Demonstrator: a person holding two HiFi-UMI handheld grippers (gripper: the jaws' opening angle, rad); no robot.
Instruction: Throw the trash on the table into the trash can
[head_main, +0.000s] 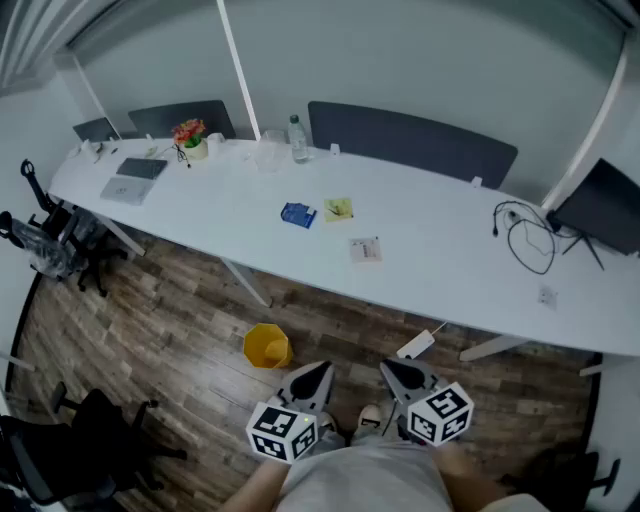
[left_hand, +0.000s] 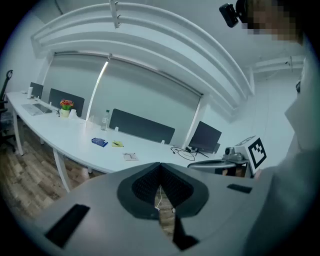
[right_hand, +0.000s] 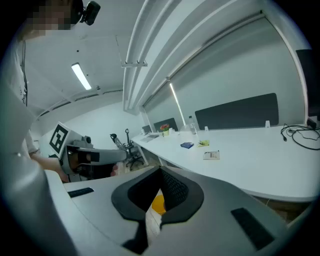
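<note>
Three bits of trash lie on the long white table (head_main: 450, 260): a blue packet (head_main: 298, 214), a yellow-green note (head_main: 339, 209) and a white printed slip (head_main: 366, 250). A yellow trash can (head_main: 267, 346) stands on the wood floor under the table's near edge. My left gripper (head_main: 322, 369) and right gripper (head_main: 389, 367) hang side by side close to the person's body, over the floor and short of the table. Both are shut with nothing in them. The right gripper view shows the can (right_hand: 158, 204) through the gap beneath its jaws, and the packet (right_hand: 187, 145) far ahead.
On the table's far left are a laptop (head_main: 133, 178), a flower pot (head_main: 190, 135) and a bottle (head_main: 298, 139). Black cables (head_main: 528, 238) and a monitor (head_main: 605, 208) sit at the right. Office chairs (head_main: 60, 240) stand at the left; a white power strip (head_main: 418, 344) lies on the floor.
</note>
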